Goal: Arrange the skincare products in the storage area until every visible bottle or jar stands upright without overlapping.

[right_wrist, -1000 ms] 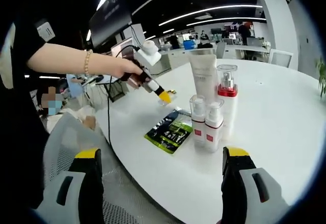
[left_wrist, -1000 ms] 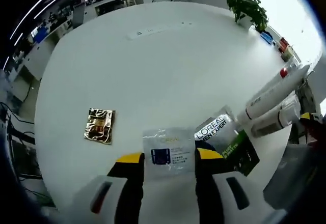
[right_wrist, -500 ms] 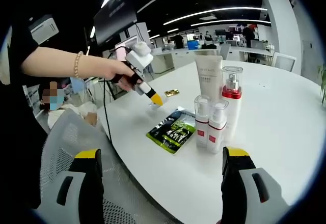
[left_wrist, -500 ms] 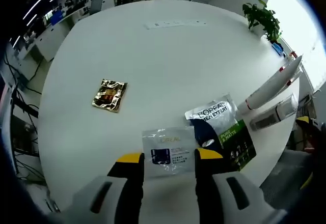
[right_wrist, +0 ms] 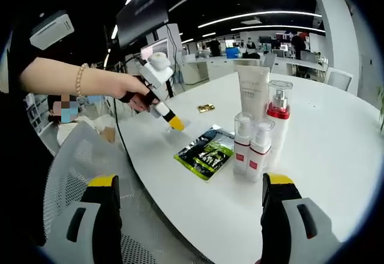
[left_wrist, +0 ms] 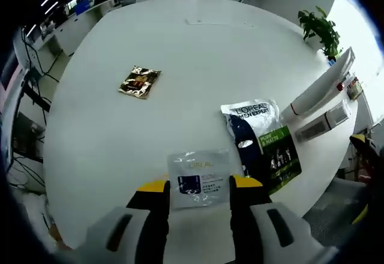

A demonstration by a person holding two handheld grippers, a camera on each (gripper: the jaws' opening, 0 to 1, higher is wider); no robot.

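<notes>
raised left tool [left_wrist: 198, 185] gripping sachet [left_wrist: 200, 177] above white table [left_wrist: 180, 78] (right tool [right_wrist: 191, 186] wide)

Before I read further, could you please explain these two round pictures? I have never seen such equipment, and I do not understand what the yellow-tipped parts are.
A person holds hand tongs in each hand; a fisheye camera rides on each and looks along its two yellow-tipped jaws.

In the left gripper view, the left tongs are closed on a small clear sachet at the near edge of the white round table. A green and silver sachet and a gold sachet lie flat.

In the right gripper view, the right tongs are open and hold nothing. Ahead stand a white tube, a pump bottle with a red collar and two small bottles, all upright. The person's hand holds the other tongs there.
</notes>
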